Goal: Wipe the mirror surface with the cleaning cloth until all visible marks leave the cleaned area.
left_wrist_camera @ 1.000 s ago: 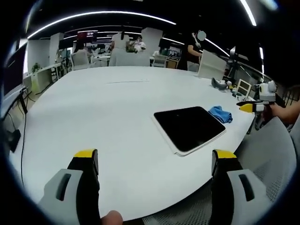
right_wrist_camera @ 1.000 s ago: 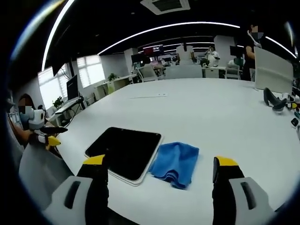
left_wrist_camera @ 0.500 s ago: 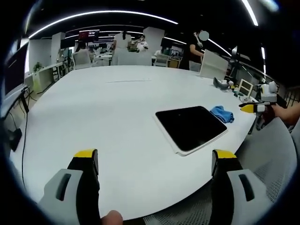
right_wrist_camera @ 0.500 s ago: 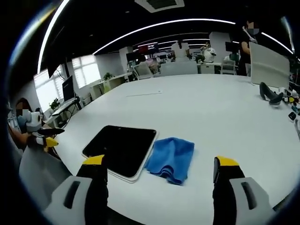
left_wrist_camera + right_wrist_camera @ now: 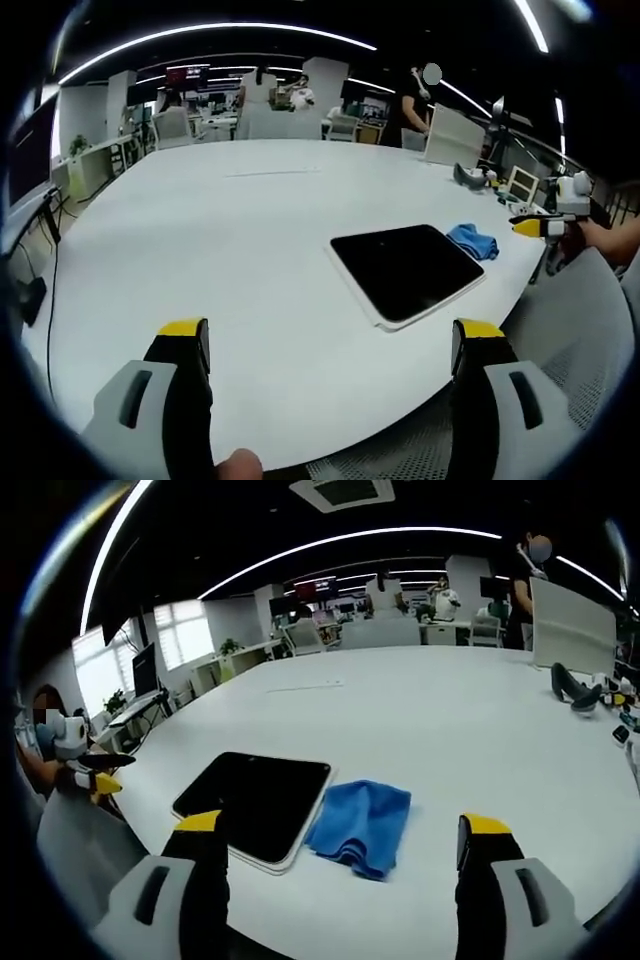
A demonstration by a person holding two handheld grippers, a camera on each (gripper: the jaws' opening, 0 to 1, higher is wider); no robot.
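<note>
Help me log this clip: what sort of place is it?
Probably an open-plan office: a big white table, desks with a monitor by the windows, and office chairs beyond.

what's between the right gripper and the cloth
Only bare white table: in the right gripper view the open right gripper hangs just short of the cloth, which lies beside the mirror.

You had a broad white table in front of you. A dark mirror with a white rim lay flat near its edge, and a crumpled blue cloth sat just beside it. Farther off, a dark curved object lay at the far right edge, too small to identify.
</note>
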